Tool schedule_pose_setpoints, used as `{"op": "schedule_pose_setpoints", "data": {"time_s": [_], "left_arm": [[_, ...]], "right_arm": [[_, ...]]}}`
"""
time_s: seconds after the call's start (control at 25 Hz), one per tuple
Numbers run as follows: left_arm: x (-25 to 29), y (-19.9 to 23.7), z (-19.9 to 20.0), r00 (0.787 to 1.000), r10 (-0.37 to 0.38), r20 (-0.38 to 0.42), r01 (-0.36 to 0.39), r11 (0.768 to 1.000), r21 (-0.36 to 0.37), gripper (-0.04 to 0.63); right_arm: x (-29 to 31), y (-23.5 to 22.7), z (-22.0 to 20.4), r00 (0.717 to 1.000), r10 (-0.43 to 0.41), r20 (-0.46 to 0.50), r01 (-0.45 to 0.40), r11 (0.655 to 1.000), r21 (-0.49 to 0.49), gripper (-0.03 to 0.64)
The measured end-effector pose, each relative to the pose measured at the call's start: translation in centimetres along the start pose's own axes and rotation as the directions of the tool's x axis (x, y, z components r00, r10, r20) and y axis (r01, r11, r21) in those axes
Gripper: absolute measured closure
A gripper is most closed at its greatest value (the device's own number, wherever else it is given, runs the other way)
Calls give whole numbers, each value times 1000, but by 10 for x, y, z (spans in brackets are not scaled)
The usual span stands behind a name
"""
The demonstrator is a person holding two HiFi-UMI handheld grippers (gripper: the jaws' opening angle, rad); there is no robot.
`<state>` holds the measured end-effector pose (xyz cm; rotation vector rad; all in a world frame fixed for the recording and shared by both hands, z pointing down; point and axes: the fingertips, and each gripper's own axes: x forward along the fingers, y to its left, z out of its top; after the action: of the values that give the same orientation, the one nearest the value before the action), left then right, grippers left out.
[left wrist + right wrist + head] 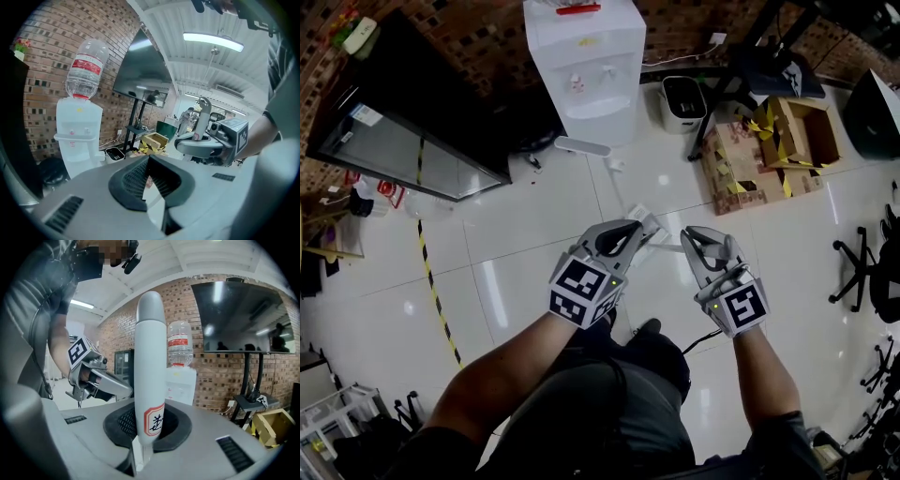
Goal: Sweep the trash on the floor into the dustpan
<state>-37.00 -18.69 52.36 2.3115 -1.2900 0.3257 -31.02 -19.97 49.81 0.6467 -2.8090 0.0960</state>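
Note:
A thick pale-grey handle [150, 357] with a rounded top and a red-edged label stands up between my right gripper's jaws, and the right gripper [147, 427] is shut on it. In the head view the right gripper [698, 239] is held over the white tiled floor [534, 225], level with the left gripper [633, 230]. The left gripper [150, 161] has its jaws drawn together on a white handle [155, 204], which also shows at its tip [643, 221]. A thin rod [667, 247] runs between the two grippers. The lower ends of both handles are hidden.
A water dispenser [586, 66] stands straight ahead, with a white bin [682, 101] to its right. A large screen [403, 122] on a stand is at the left and cardboard boxes [769, 141] at the right. An office chair [862, 272] is at the far right. Striped tape [436, 291] crosses the floor.

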Motion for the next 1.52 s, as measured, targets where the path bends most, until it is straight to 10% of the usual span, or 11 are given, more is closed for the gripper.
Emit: {"op": "schedule_pose_setpoints", "data": {"time_s": [0.88,1.52], "left_arm": [[-5,-122,43,983,-177,41,173,980,95,581],[-10,-103,13,992,-122,-21,123,987,105,581]], "right_arm": [[-192,-8,72,928,-360,98,353,932,87,583],[-177,-47,-70,922,-381,-67,385,921,52,583]]}}
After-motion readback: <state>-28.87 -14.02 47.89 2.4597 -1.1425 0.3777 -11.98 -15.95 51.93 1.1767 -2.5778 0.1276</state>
